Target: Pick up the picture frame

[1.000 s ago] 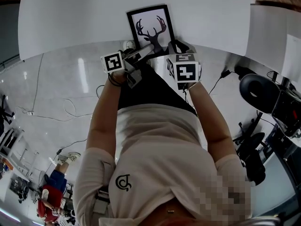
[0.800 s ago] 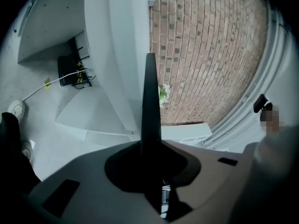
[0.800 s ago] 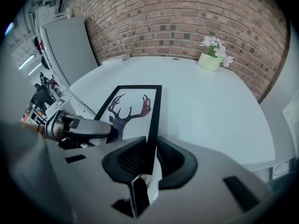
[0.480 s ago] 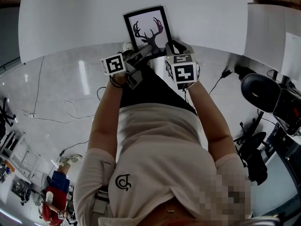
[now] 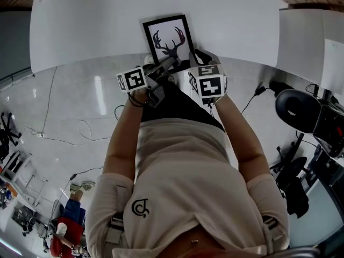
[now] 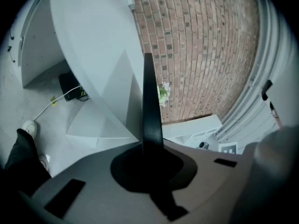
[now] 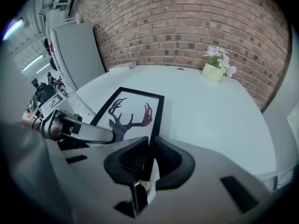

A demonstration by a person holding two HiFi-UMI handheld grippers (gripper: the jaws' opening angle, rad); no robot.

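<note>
The picture frame (image 5: pixel 167 39) looks stiff, light and breakable, pinched by its thin 6 o'clock rim: left gripper (image 5: pixel 170 63) tight, right gripper (image 5: pixel 195 56) just closing, probably touching.

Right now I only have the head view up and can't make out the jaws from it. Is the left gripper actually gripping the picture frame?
Observer: Yes. The left gripper view shows the left gripper shut on the picture frame, its black edge standing edge-on between the jaws.
Operator: And the right?
Observer: The right gripper has the frame's near right edge between its jaws, which have just been closing and look snug against it.
Operator: Anything else on the table?
Observer: A small pot of pale flowers stands at the far side of the table, by the brick wall.
</note>
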